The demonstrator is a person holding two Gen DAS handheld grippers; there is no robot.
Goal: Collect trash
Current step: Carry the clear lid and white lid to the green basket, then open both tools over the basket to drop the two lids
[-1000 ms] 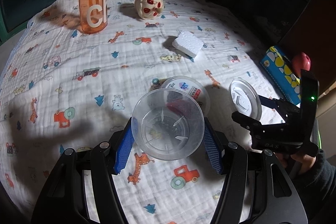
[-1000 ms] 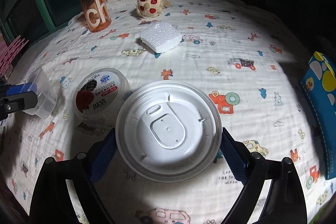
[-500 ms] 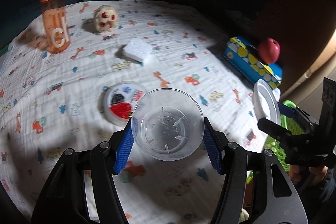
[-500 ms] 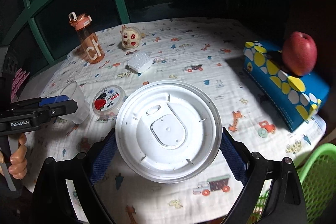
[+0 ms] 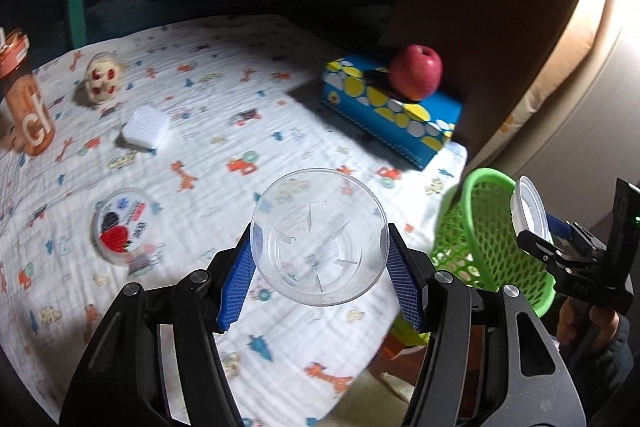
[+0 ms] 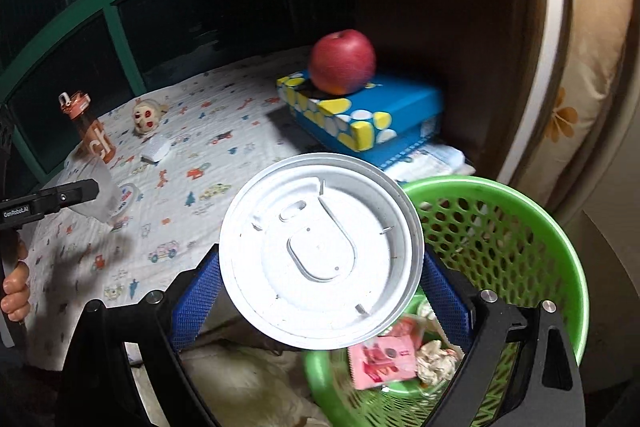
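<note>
Carrying trash toward the green bin (image 6: 520, 235) beside the table (image 5: 248, 131), the left gripper (image 5: 320, 267) clamps a clear cup (image 5: 320, 239) by its sides, and the right gripper (image 6: 320, 279) clamps a white lid (image 6: 320, 251) by its rim. The lid hangs at the bin's near edge, partly over wrappers (image 6: 384, 359) inside; the cup is over the table's corner, short of the bin. Letting go now would likely drop the cup on the cloth or floor, and the lid, flat and light, could glance off the rim and fall outside. The thin cup may also buckle and slip if squeezed harder. The cup's mouth faces the left camera, its axis running along the fingers, base away. The lid faces the right camera broadside, tilted, its axis likewise along the fingers.
</note>
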